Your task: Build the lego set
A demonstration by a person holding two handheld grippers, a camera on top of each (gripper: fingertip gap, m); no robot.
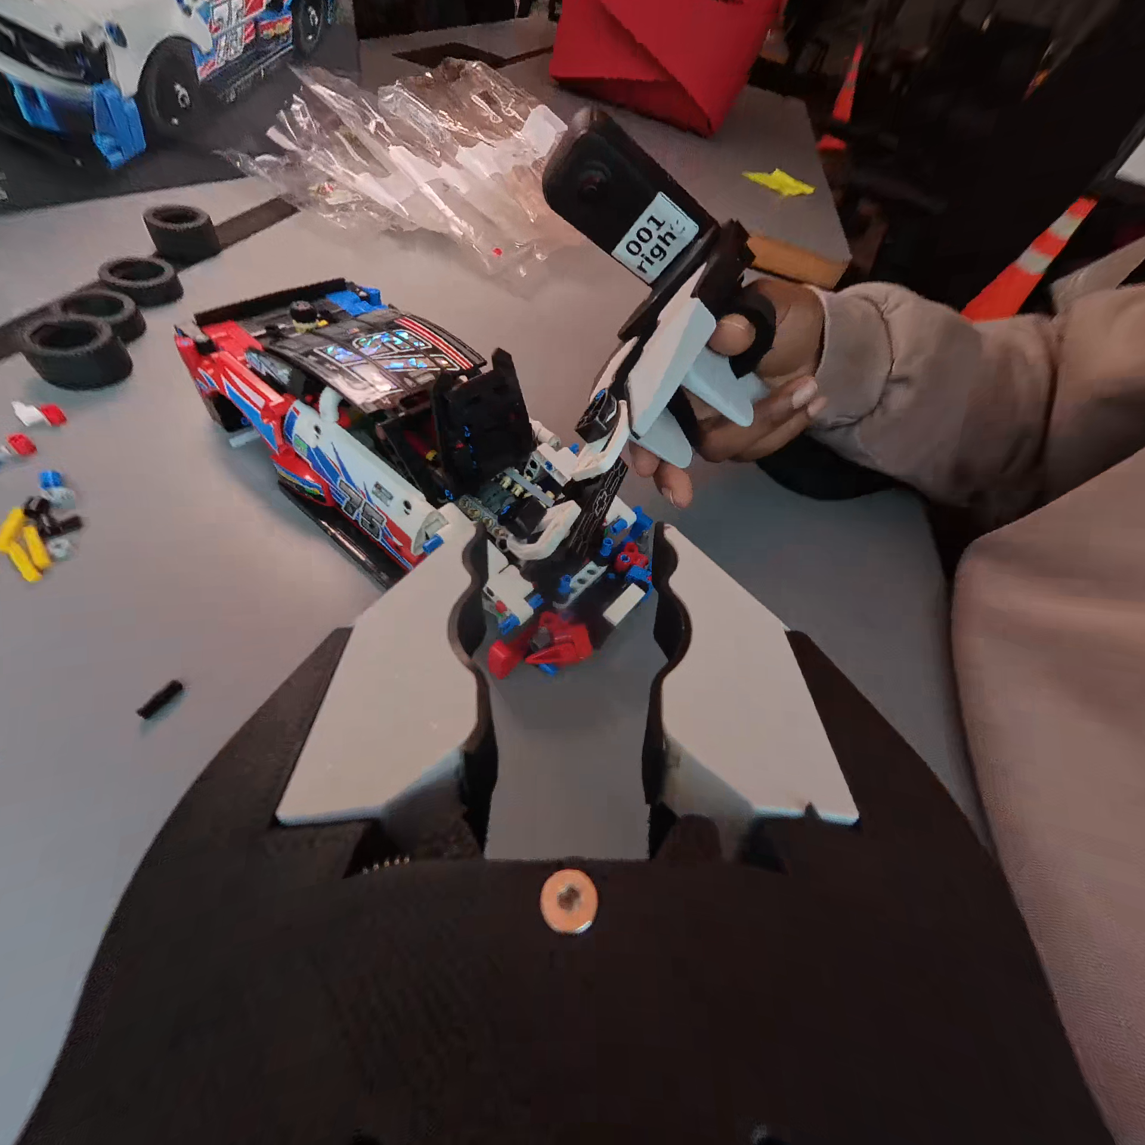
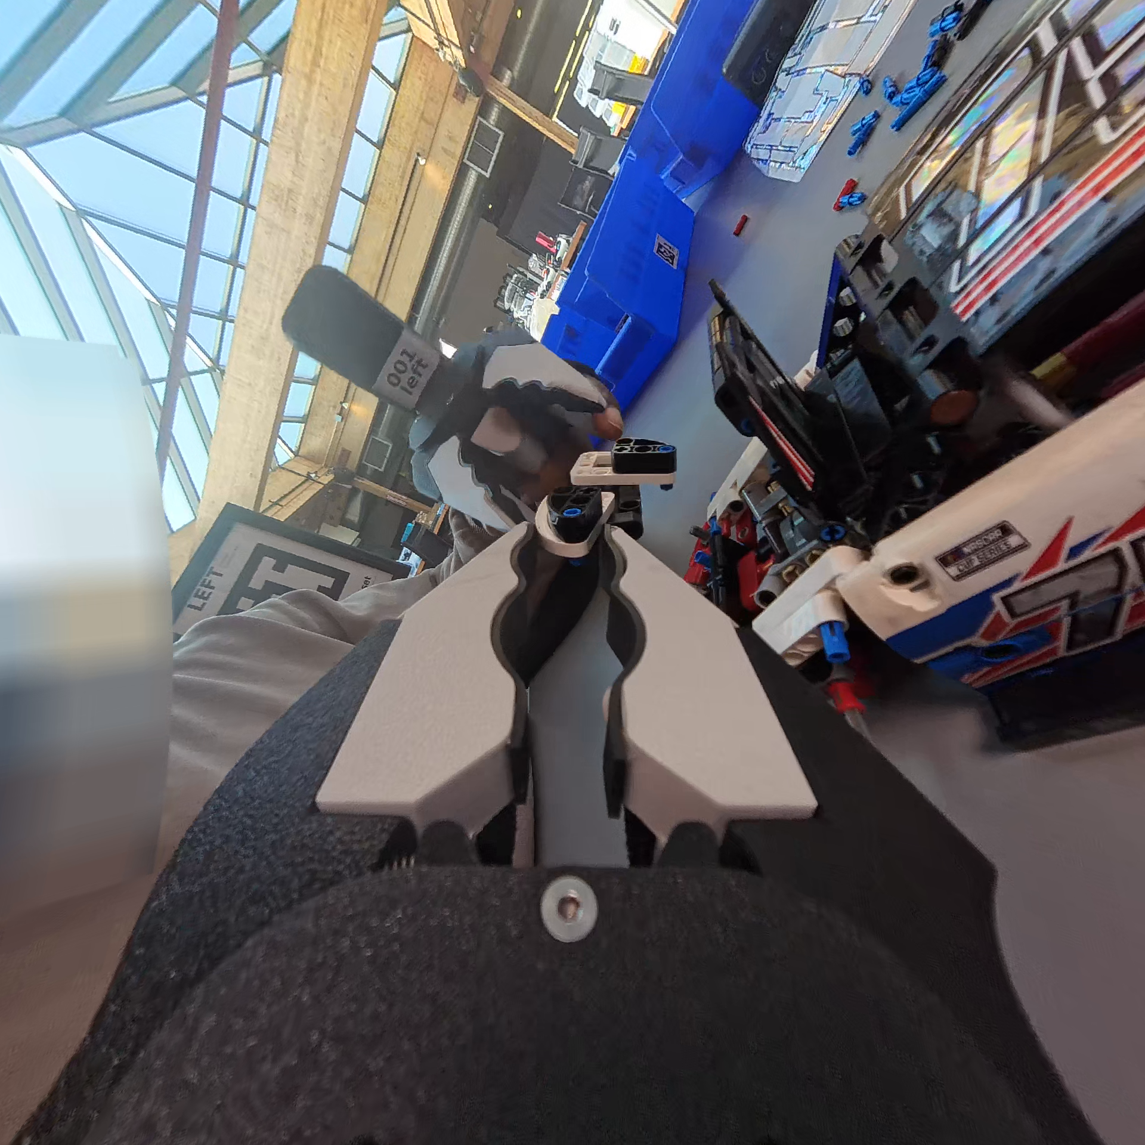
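A part-built red, white and blue lego race car (image 1: 347,403) lies on the grey table (image 1: 186,619), its open front end towards me. My left gripper (image 1: 567,545) is open and empty, and the car's nose shows through the gap between its fingers. My right gripper (image 1: 610,427), held by a hand, hovers over the car's front and is shut on a black and white lego sub-assembly (image 1: 595,495). In the right wrist view the sub-assembly (image 2: 573,517) sits between the tips of my right gripper (image 2: 569,536), with the car (image 2: 991,557) to the right and the left gripper (image 2: 495,434) beyond.
Several black tyres (image 1: 99,310) lie at the left. Small loose parts (image 1: 37,533) and a black pin (image 1: 160,699) lie nearer. Clear plastic bags (image 1: 421,155) and a red bag (image 1: 657,56) are at the back. A blue bin (image 2: 650,204) stands beyond the car. Across from one pair of fingers to the other is roughly 5 cm.
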